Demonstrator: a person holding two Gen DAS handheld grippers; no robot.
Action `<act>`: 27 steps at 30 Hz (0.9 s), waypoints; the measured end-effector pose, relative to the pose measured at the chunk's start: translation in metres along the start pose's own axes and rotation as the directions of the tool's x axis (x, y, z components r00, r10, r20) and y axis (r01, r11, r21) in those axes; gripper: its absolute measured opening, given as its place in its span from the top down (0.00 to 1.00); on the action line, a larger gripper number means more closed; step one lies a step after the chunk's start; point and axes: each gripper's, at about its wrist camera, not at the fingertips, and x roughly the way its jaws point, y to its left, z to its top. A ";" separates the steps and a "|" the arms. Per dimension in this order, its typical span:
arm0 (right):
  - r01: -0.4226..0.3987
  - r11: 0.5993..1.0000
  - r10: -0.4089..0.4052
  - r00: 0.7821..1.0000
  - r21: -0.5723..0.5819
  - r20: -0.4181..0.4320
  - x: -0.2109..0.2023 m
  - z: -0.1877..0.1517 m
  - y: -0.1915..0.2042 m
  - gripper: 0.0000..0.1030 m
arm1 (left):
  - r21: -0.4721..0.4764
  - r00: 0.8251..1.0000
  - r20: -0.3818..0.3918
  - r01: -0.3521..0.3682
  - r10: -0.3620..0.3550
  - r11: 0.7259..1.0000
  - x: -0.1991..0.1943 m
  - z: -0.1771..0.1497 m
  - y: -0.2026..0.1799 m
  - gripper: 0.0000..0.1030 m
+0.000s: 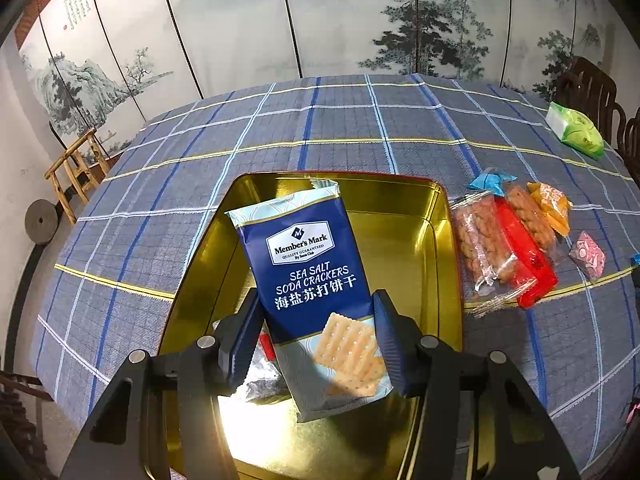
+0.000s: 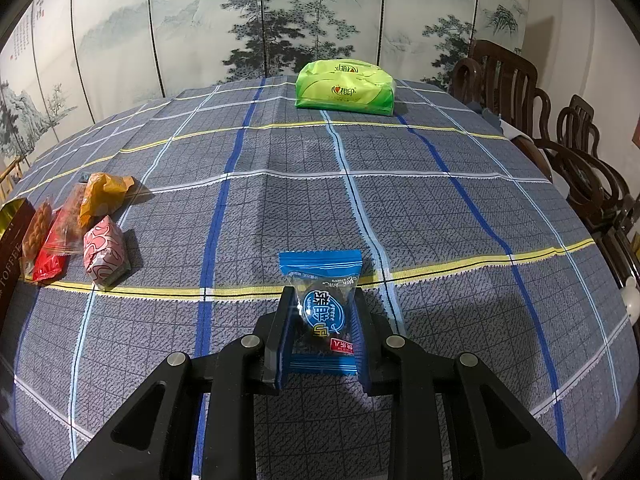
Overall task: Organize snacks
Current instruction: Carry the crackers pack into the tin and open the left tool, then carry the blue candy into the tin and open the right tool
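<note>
Left gripper (image 1: 316, 336) has its jaws clamped on a navy cracker pack (image 1: 310, 276) with pale scalloped ends, held over the gold tin (image 1: 404, 216). Inside the tin, a silvery wrapper (image 1: 260, 376), hard to make out. The pack reads "Member's Mark Sea Salt Soda Crackers". Right gripper (image 2: 322, 316) pinches a small blue snack packet (image 2: 322, 304) above the plaid tablecloth (image 2: 440, 216).
</note>
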 end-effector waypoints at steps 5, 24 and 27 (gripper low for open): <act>0.001 1.000 -0.001 1.000 -0.001 0.000 0.000 0.000 0.000 0.74 | 0.001 1.000 -0.006 -0.007 0.007 1.000 0.004 -0.001 0.001 0.51; 0.005 1.000 -0.005 1.000 -0.004 0.000 0.000 0.000 0.002 0.74 | 0.003 0.999 0.012 -0.051 0.051 0.999 0.006 -0.002 0.007 0.49; 0.005 1.000 -0.005 1.000 -0.004 -0.001 0.000 0.000 0.003 0.74 | -0.014 0.999 0.014 -0.044 0.044 0.999 0.002 -0.002 0.013 0.49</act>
